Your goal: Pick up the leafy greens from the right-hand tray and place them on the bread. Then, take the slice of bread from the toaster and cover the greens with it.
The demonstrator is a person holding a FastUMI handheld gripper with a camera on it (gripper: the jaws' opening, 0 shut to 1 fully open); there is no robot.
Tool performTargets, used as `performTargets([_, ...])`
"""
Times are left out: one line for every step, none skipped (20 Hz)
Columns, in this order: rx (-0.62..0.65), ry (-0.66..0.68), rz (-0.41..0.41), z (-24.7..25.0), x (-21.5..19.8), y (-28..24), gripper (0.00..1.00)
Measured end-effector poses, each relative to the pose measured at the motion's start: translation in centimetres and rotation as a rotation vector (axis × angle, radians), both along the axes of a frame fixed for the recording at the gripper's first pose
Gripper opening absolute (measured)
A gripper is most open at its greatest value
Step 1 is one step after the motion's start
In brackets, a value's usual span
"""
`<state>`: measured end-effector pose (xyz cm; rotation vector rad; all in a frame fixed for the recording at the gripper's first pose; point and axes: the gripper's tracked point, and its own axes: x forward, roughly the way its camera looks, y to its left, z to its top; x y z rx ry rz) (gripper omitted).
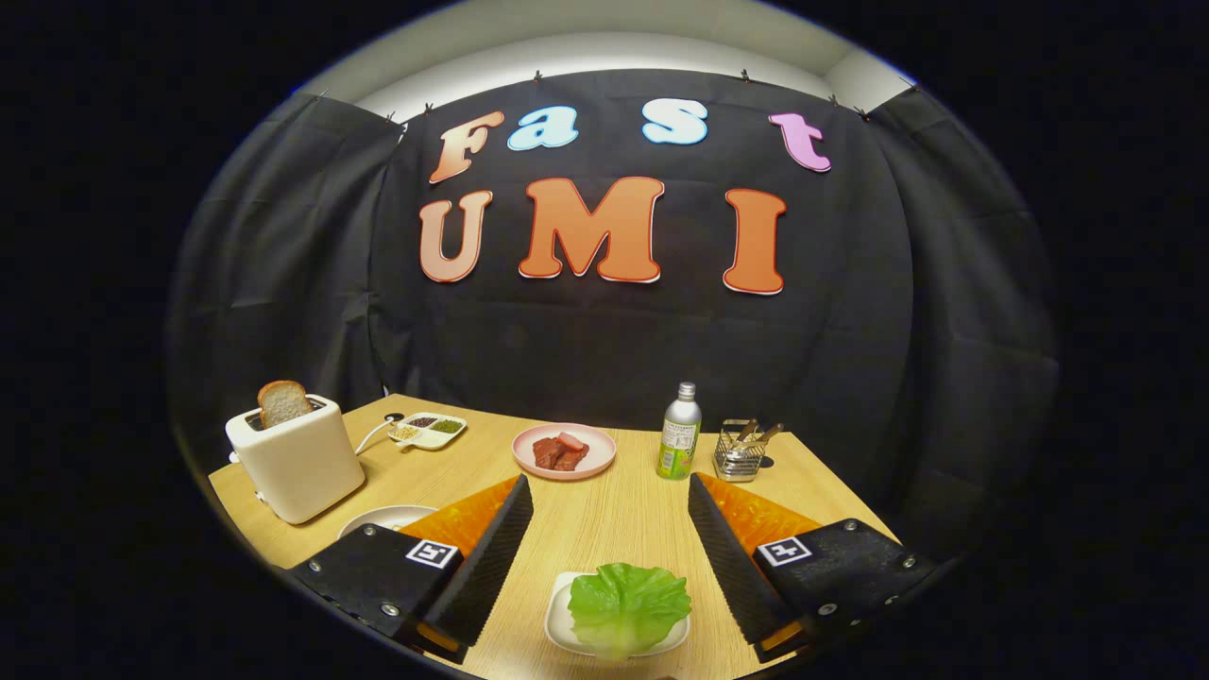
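**Gripper Spread Above the Lettuce Tray**

Gripper view

The two-finger gripper (609, 491) is standing wide apart. Its two black ribbed fingers (496, 557) are angling outward from each other, with orange panels on their outer faces, and neither finger is touching anything. Nothing is being held between them.

The green, crinkled lettuce leaf (628, 604) is lying on a small white rectangular tray (559, 619), low between the two fingers and nearer the camera than their tips. The leaf is covering most of the tray and is hanging over its near rim.

The light wooden table (614, 529) is carrying all other items. A white, round-cornered toaster (296, 467) is standing beyond the left finger, near the table's far left corner. A slice of brown-crusted bread (282, 403) is sticking up out of its slot. A white round plate (383, 519) is lying just beside the left finger, partly hidden by it; its contents cannot be determined.

Beyond the fingertips, a pink round plate (564, 451) is holding red pieces of food. A white divided dish (427, 430) with dark and green fillings is sitting between the toaster and the pink plate. A silver bottle with a green label (679, 433) is standing upright beyond the right finger, with a wire-mesh metal holder (740, 453) of utensils just beside it.
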<state>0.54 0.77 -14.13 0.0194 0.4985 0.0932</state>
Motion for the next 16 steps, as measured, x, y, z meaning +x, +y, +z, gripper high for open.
performTargets([-0.01,0.03,0.001,-0.8,0.0,-0.2,0.99])
performTargets([-0.022,0.067,0.002,-1.8,-0.2,-0.3,0.99])
performTargets([-0.031,0.106,0.005,-2.8,-0.4,-0.4,0.99])
performTargets([-0.036,0.148,0.012,-3.9,-0.6,-0.4,0.99])
performTargets([-0.038,0.189,0.022,-5.0,-0.8,-0.3,0.99])
performTargets([-0.039,0.232,0.035,-6.1,-1.0,-0.1,0.99])
performTargets([-0.041,0.283,0.046,-7.4,-1.5,0.0,0.99])
performTargets([-0.038,0.333,0.054,-8.6,-1.8,0.0,0.99])
performTargets([-0.034,0.375,0.057,-9.5,-2.0,0.2,0.99])
performTargets([-0.034,0.415,0.058,-10.6,-2.3,0.2,0.99])
performTargets([-0.041,0.453,0.06,-11.4,-2.6,0.2,0.99])
performTargets([-0.046,0.487,0.063,-12.2,-2.9,0.1,0.99])
performTargets([-0.045,0.518,0.074,-12.9,-3.1,0.2,0.99])
performTargets([-0.037,0.535,0.078,-13.5,-3.1,0.4,0.99])
performTargets([-0.038,0.563,0.08,-14.2,-3.2,0.4,0.99])
performTargets([-0.042,0.597,0.079,-15.0,-3.6,0.3,0.99])
